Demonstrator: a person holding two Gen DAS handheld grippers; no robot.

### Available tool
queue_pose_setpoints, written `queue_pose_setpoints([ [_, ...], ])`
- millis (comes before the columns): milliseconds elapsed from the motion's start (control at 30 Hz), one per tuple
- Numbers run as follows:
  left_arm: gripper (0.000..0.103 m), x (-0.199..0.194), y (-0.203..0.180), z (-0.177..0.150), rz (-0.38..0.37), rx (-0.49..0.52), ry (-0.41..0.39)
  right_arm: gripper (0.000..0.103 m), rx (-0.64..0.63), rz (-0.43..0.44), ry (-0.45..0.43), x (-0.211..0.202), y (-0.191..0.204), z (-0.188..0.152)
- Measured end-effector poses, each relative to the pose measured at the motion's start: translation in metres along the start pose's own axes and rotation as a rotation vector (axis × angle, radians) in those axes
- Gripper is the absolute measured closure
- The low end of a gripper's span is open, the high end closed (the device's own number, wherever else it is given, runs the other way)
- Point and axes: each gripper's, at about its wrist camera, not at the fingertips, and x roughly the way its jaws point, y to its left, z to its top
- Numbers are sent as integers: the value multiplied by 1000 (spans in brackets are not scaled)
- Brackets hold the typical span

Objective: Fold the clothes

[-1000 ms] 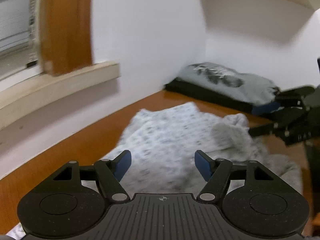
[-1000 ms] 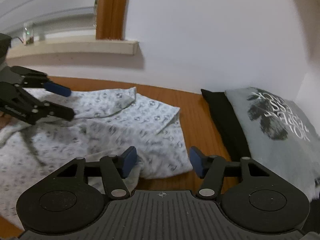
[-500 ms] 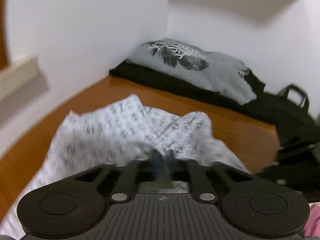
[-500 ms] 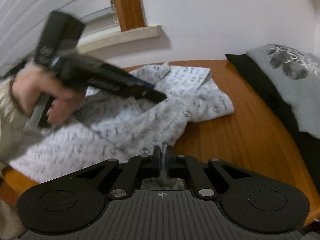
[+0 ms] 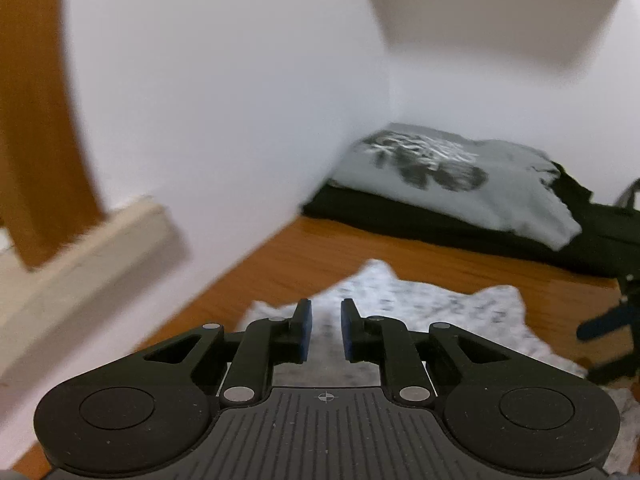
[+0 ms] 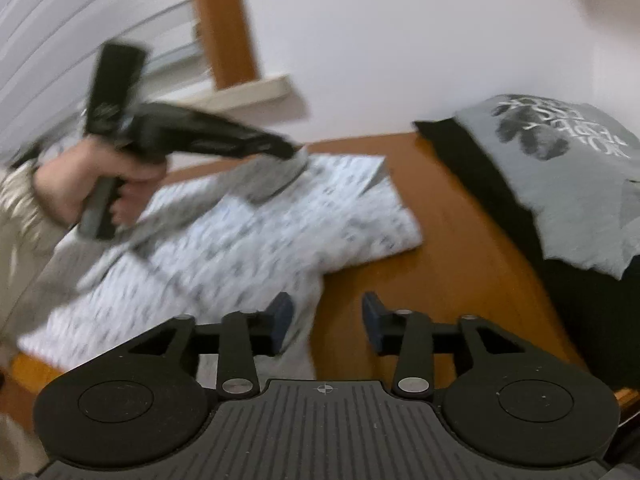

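Left wrist view: left gripper (image 5: pixel 325 330), fingers narrowly apart and opening, nothing pinched; patterned garment (image 5: pixel 420 312) lies on the desk (image 5: pixel 360 248) beneath and beyond them.

Right wrist view: right gripper (image 6: pixel 327 322), fingers spread and opening, empty; garment edge under the left finger (image 6: pixel 282 316).

My grippers: left gripper (image 5: pixel 325 330) and right gripper (image 6: pixel 326 322), black linkages, blue pads, silver pivot screws, ribbed base.
My sleeve (image 6: pixel 16 208): beige.

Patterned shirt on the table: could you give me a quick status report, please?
Both grippers, left and right, opening, nothing pinched. Patterned shirt lying part-folded on the wooden table. Grey printed tee stacked at the side, clear of it.
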Motion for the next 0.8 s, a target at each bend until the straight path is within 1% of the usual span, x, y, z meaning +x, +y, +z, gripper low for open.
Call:
queue_pose_setpoints([
  [33,83,-5,8,-1,-9,-9,4,59,17,-1,-4,4,-3,3],
  [67,72,-9,15,-3,-16,-15,8,58,33,-2,-7,8,-7,7],
  [100,66,-11,20,-6,-16,-16,12,55,55,1,-7,13,-10,10],
  [133,66,-10,23,-9,-6,-9,21,51,78,6,-5,18,-14,13],
  [167,67,-6,25,-12,7,1,42,50,102,7,-1,24,-17,15],
  [233,69,4,28,-19,6,14,83,50,150,7,7,35,-22,18],
  [300,70,14,28,-28,6,30,103,50,174,10,9,42,-25,20],
  [367,70,19,30,-37,24,40,91,50,177,3,10,47,-24,23],
  [433,70,19,35,-43,20,14,71,48,170,-11,9,52,-22,25],
  [533,70,18,41,-43,31,-13,71,45,166,-22,1,55,-23,26],
  [600,69,15,38,-40,56,-14,64,45,164,-28,-3,55,-23,26],
  [700,68,-10,33,-34,39,-26,23,45,152,-34,-9,50,-23,23],
  [800,68,-32,13,-31,-49,-3,7,45,99,-48,-5,49,-19,22],
])
